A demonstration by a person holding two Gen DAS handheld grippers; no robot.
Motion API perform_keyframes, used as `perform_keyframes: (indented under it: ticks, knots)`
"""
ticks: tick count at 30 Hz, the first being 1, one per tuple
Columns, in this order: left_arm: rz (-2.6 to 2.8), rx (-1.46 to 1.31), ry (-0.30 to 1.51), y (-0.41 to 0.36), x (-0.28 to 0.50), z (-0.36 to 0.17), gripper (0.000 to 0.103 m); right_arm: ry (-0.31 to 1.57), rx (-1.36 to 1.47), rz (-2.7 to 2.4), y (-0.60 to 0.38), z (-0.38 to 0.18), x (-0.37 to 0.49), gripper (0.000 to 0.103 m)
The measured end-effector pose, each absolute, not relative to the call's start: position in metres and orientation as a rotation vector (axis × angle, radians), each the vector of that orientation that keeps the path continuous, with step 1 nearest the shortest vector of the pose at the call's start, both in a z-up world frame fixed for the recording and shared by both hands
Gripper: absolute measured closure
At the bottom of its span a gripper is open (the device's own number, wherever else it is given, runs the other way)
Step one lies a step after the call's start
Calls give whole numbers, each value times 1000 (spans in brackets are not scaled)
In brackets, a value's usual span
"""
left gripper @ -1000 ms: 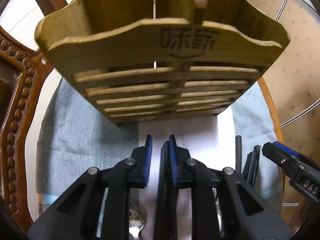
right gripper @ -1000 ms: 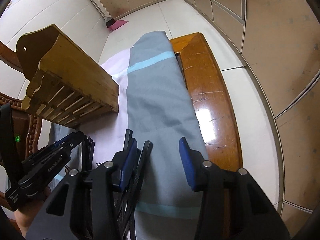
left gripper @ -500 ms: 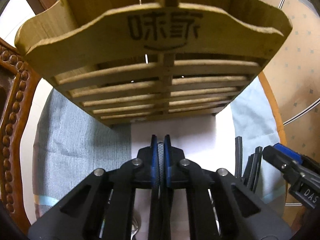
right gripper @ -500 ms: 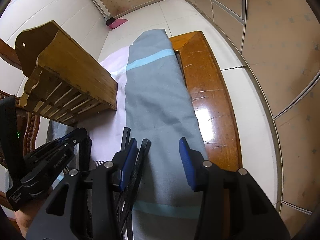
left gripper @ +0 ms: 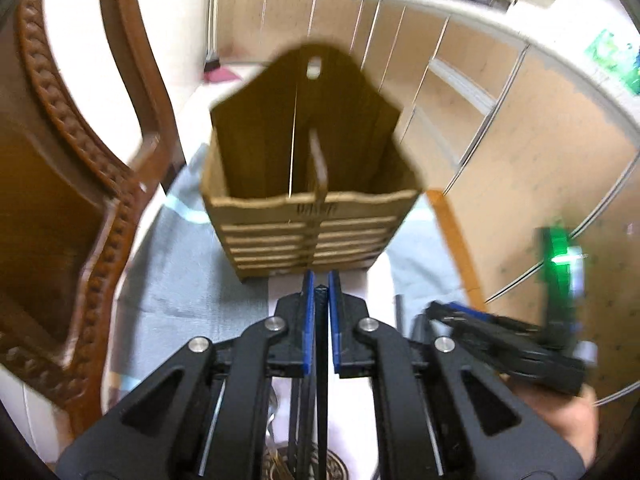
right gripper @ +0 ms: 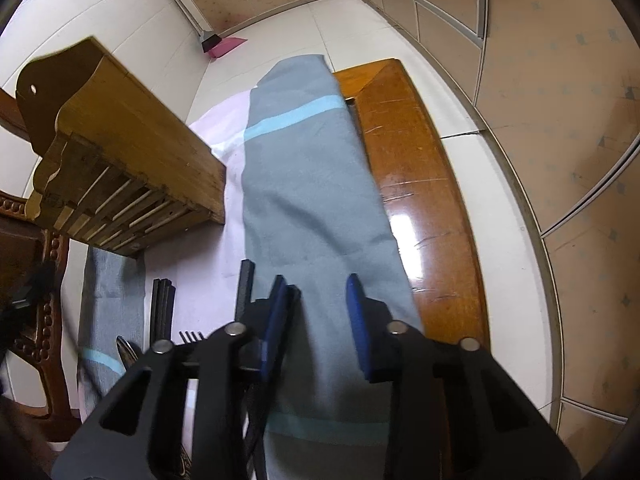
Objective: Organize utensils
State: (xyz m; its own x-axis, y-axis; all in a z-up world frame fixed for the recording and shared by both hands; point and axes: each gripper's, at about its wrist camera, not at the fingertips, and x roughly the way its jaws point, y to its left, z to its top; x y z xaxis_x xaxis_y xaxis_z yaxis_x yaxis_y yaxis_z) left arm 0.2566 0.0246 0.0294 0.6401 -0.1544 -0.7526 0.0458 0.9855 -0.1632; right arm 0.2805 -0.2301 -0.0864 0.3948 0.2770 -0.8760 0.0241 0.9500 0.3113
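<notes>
My left gripper is shut on a black chopstick that runs back between the blue pads. It hangs in front of and above the slatted wooden utensil holder, whose two compartments look empty. My right gripper points down over the grey cloth, and its jaws are closing. A black chopstick lies against its left pad; the right pad stands apart from it. More black chopsticks, a fork and a spoon lie on the white cloth.
The holder stands at the back left of the cloths. Bare wooden table runs along the right. A carved wooden chair stands close on the left. The right gripper and a hand show at the lower right.
My left gripper shut on the chopstick, then rose and drew back, so the holder is now seen from above. The right gripper's jaws have narrowed; it has hardly moved.
</notes>
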Motion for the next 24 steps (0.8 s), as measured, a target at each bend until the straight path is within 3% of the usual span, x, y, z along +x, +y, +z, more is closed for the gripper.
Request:
perform_keyframes:
  ticks: [10, 14, 24]
  knots:
    - [-141, -119, 730, 20, 208, 67, 96, 1134, 128, 100, -197, -86, 274, 74]
    - [-160, -127, 690, 12, 201, 73, 96, 1106, 89, 92, -189, -86, 273, 93]
    - [-201, -141, 655, 16, 183, 85, 96, 944, 237, 225, -211, -29, 245, 96]
